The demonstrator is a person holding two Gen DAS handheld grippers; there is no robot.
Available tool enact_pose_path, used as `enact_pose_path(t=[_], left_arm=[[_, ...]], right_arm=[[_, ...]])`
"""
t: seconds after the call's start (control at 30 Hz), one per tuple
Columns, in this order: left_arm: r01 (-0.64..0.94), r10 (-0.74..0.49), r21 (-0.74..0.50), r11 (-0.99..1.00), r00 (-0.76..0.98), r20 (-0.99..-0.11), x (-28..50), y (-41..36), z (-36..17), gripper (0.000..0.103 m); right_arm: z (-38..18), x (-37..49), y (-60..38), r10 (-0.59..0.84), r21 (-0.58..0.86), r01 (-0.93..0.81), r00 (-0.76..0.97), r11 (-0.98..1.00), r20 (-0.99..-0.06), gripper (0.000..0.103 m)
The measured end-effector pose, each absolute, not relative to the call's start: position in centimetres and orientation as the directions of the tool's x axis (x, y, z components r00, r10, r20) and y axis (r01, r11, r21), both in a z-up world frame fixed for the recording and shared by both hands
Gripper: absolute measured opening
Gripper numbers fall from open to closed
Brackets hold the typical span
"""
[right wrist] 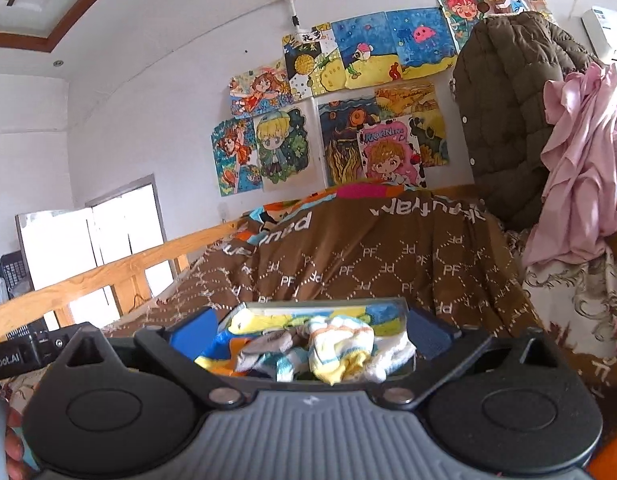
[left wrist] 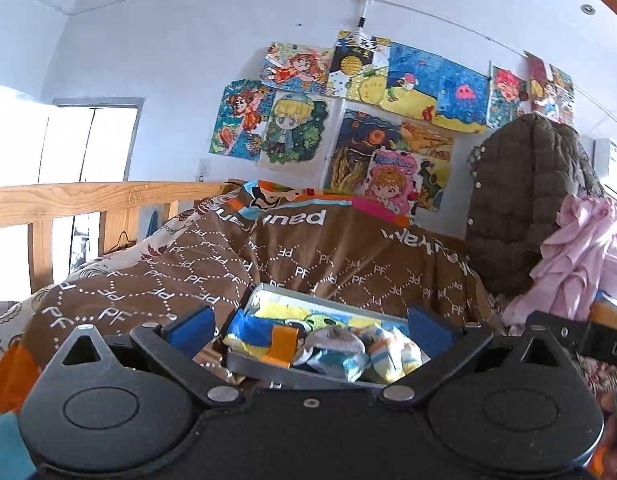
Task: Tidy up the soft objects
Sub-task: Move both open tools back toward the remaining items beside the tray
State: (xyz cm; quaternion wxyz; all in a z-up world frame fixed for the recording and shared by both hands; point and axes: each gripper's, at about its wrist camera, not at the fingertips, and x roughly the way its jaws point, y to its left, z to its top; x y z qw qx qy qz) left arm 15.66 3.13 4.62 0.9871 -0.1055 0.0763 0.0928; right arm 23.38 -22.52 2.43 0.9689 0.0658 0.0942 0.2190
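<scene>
A shallow grey tray [left wrist: 308, 297] rests on the bed just ahead of both grippers. It holds a grey sock [left wrist: 336, 340], striped yellow, white and blue socks [left wrist: 388, 354] and a blue and yellow cartoon-print cloth [left wrist: 268, 320]. My left gripper [left wrist: 308, 328] is open, its blue pads standing either side of the tray's near end. In the right wrist view the same tray [right wrist: 320, 303] shows the striped socks [right wrist: 340, 344] heaped in the middle and the grey sock [right wrist: 276, 340] to their left. My right gripper [right wrist: 312, 328] is also open and frames the tray.
A brown blanket printed "PF" [left wrist: 308, 256] is piled behind the tray. A wooden bed rail [left wrist: 88, 196] runs along the left. A brown quilted jacket [left wrist: 524, 200] and a pink garment [left wrist: 576, 256] hang at the right. Drawings [left wrist: 348, 120] cover the wall.
</scene>
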Motion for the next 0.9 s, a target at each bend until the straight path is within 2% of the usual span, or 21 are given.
enact_pose_path(t=[0.47, 0.9], left_arm=[[-0.164, 0.116, -0.159, 0.974, 0.954, -0.275, 11.8, 3.5, -0.1, 0.102], [-0.118, 0.069, -0.11, 0.987, 0.924, -0.377, 12.2, 3.3, -3.4, 0.102]], right_arm=[[-1.2, 18.8, -21.2, 0.376, 0.083, -0.372, 0.853, 0.924, -0.362, 0.103], [-4.5, 19.5, -18.4, 0.346, -0.032, -0.429, 0.768, 0.903, -0.538, 0.103]])
